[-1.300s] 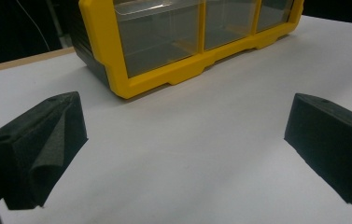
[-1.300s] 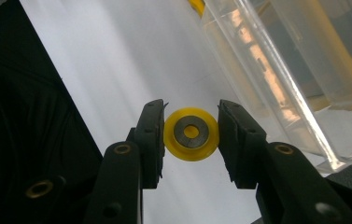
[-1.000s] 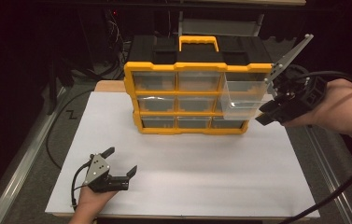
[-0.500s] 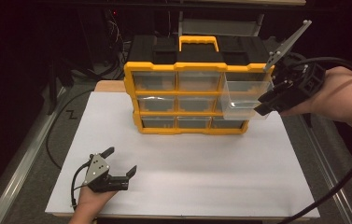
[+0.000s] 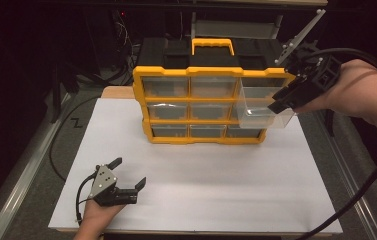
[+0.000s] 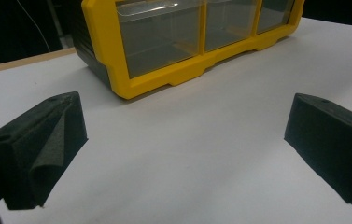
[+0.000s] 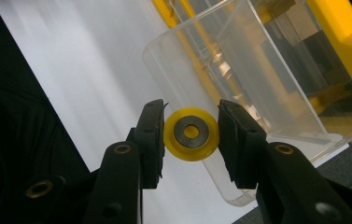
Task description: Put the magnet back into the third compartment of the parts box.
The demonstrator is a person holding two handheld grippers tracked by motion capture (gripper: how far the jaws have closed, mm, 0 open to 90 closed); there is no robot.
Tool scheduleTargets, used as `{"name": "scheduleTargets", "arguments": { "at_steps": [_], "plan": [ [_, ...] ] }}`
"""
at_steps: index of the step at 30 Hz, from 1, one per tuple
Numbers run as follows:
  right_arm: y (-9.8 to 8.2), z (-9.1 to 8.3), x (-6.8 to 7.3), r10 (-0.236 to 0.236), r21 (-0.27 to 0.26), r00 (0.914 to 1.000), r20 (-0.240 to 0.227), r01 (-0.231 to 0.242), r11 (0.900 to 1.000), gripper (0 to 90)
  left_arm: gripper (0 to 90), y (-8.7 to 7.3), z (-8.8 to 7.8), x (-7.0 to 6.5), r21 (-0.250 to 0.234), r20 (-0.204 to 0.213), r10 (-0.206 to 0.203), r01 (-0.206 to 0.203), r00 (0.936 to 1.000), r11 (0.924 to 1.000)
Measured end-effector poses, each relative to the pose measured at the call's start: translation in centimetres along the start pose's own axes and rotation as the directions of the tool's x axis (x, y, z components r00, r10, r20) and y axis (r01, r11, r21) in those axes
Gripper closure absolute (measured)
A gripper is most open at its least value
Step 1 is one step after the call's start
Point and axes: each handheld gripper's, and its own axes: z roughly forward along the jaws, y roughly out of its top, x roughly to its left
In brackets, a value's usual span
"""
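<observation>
Holding a yellow wheel (image 7: 191,134) over the pulled-out drawer (image 5: 263,107).
High view: right gripper (image 5: 287,100) at the drawer's rim; left gripper (image 5: 128,176) spread, idle, well apart on the board (image 5: 216,180). Right gripper view: jaws pinch the wheel, drawer cavity directly beyond.

Drawer (image 5: 263,107) out before cabinet (image 5: 208,95), right side

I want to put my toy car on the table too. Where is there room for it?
The white board is bare in front of the yellow drawer cabinet, between it and the left tongs at the near edge. The strip left of the cabinet is bare too. It is crowded at the cabinet's right end, where the right tongs hold a yellow wheel by the pulled-out clear drawer.
</observation>
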Motion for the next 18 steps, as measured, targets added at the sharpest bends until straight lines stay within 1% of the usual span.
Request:
{"name": "scheduleTargets", "arguments": {
  "at_steps": [6,9,13,18],
  "plan": [
    [0.7,0.2,-0.5,0.001,0.004,1.0000,0.004,-0.001,1.000,64.8,0.2,0.0,0.0,0.0,-0.002,-0.001,-0.003,0.003,1.0000,1.0000],
    [0.9,0.4,-0.9,0.007,-0.003,1.0000,-0.003,-0.007,1.000,64.8,0.2,0.0,0.0,0.0,0.002,-0.001,0.001,-0.001,1.0000,1.0000],
    [1.3,0.6,-1.3,0.013,0.010,0.9999,0.004,-0.013,1.000,64.8,0.2,0.0,0.0,0.0,0.002,-0.001,0.002,-0.002,1.0000,1.0000],
    [1.7,1.0,-1.7,0.011,0.009,0.9999,0.006,-0.011,1.000,64.8,0.2,0.0,0.0,0.0,0.000,-0.003,-0.001,0.001,1.0000,1.0000]
  ]
}}
